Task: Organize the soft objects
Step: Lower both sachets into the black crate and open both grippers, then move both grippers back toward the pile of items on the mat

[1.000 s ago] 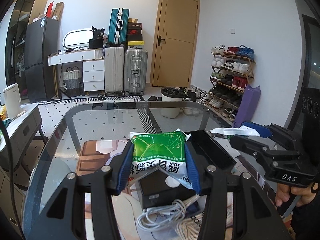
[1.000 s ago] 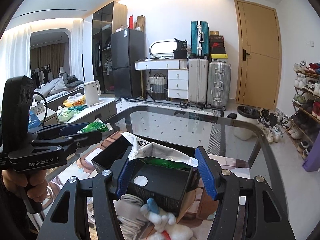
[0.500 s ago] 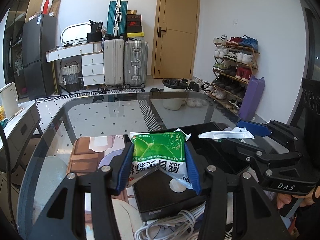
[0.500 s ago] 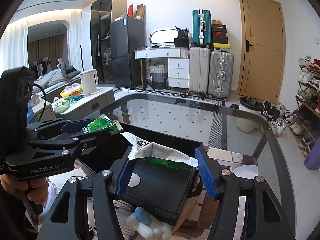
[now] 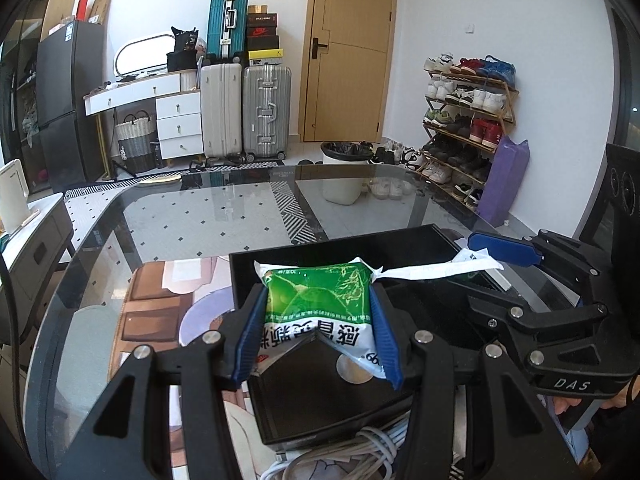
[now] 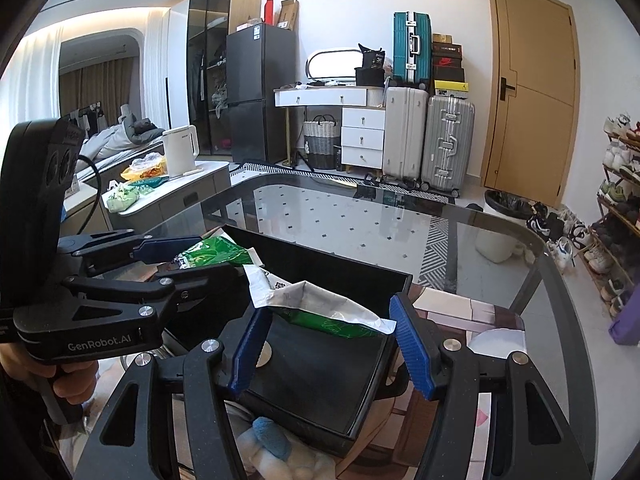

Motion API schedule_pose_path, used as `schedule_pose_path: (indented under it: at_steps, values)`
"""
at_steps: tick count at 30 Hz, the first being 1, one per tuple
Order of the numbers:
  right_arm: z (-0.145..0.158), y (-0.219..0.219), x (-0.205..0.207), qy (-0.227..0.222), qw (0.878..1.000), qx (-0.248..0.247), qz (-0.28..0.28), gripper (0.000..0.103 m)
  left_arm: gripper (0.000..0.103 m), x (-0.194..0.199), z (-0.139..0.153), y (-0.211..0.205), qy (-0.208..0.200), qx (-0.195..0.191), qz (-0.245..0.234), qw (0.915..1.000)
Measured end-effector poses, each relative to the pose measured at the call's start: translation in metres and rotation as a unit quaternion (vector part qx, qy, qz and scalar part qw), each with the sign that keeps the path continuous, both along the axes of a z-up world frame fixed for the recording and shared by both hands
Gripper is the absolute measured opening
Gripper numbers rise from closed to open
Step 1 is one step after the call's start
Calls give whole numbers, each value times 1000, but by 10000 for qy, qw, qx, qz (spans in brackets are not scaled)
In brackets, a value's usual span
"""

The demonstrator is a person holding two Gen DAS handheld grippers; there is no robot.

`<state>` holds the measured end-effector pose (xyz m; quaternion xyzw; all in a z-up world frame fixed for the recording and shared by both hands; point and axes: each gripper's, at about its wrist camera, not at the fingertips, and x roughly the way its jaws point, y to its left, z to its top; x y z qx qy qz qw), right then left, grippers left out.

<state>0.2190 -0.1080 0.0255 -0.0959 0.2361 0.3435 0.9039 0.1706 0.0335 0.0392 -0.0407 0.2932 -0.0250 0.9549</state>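
Observation:
My left gripper (image 5: 318, 336) is shut on a green soft packet (image 5: 320, 300) and holds it over an open black box (image 5: 432, 320) on the glass table. My right gripper (image 6: 332, 346) holds a second green and white packet (image 6: 320, 308) by its edges over the same box (image 6: 320, 368). The left gripper (image 6: 188, 262) with its packet (image 6: 212, 252) shows at the left of the right wrist view. The right gripper (image 5: 520, 264) shows at the right of the left wrist view with its packet edge (image 5: 436, 268).
White cables (image 5: 348, 448) lie just in front of the box. A white and blue plush toy (image 6: 276, 448) lies at the box's near side. A printed mat (image 5: 160, 308) lies on the glass table (image 5: 208, 220). Suitcases, drawers and a shoe rack stand beyond.
Both grippers have moved forward with their packets, from in front of the box to over its inside. The cables and plush toy have dropped lower in view.

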Motion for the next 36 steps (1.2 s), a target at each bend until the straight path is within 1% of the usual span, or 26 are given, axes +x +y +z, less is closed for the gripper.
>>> schedule_pose_path:
  at_steps: [2, 3, 5, 7, 9, 10, 11, 15, 18, 20, 25, 36]
  values:
    - [0, -2, 0, 18, 10000, 8, 19, 62, 50, 0, -1, -1, 23, 6, -14, 10000]
    - [0, -3, 0, 28, 10000, 24, 24, 64, 51, 0, 0, -1, 28, 12, -15, 10000]
    - [0, -6, -2, -13, 10000, 35, -30, 72, 52, 0, 1, -2, 30, 24, -28, 10000]
    - [4, -11, -5, -124, 9998, 94, -75, 88, 53, -2, 1, -4, 41, 47, -29, 10000]
    - [8, -17, -10, -221, 9995, 154, -159, 93, 57, -3, 1, -4, 42, 35, -51, 10000]
    - [9, -20, -12, -222, 9995, 138, -196, 99, 59, -5, 1, -4, 52, 12, -74, 10000]
    - [10, -22, -14, -228, 9994, 109, -254, 102, 61, -5, 1, -4, 60, -10, -113, 9999]
    - [12, -35, -23, -218, 9989, 30, -415, 102, 76, -14, 5, -5, 7, -49, -256, 9997]
    - [14, -48, -32, -143, 9988, 91, -458, 102, 103, -28, 11, -5, -186, -119, -325, 9992]
    - [13, -55, -39, -99, 9986, 145, -492, 102, 103, -36, 14, -1, -262, -196, -257, 9991]
    - [12, -63, -54, 113, 9988, 182, -449, 102, 103, -54, 16, 8, -173, -301, -196, 9992]
    - [-6, -66, -82, 358, 9987, -112, -348, 102, 103, -98, 15, 4, -159, -62, -139, 9998]
